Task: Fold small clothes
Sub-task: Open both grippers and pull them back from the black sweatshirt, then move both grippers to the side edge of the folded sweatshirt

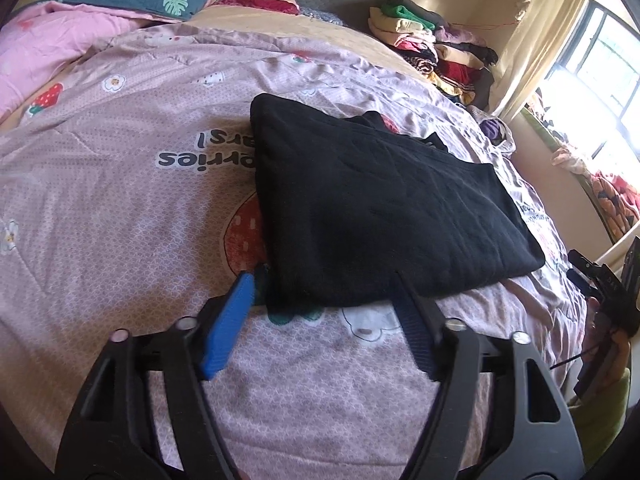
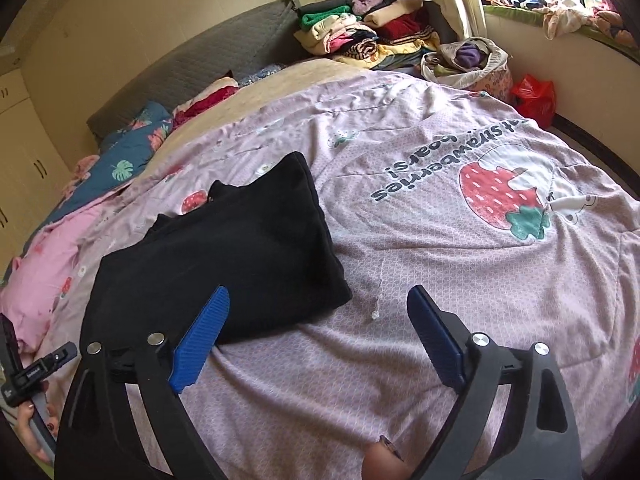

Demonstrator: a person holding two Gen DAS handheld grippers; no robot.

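Left wrist view: both grippers, left (image 1: 324, 300) and right (image 2: 318, 312), spread empty at six o'clock of the folded black top (image 1: 372, 204), so I'd back off gently.

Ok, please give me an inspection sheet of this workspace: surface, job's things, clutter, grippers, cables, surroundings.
Surface: bed with a pink strawberry-print quilt, lightly wrinkled.
Job's things: one black garment, folded into a flat rectangle, lying on the quilt.
Clutter: pile of folded clothes at the far corner; bag of clothes; red plastic bag; pink and blue bedding by the headboard.
Grippers: left gripper open at the garment's near edge; right gripper open, nothing between its pads.
Cables: thin dark cable near the right edge of the left view.
Surroundings: curtain and bright window; cupboard doors.
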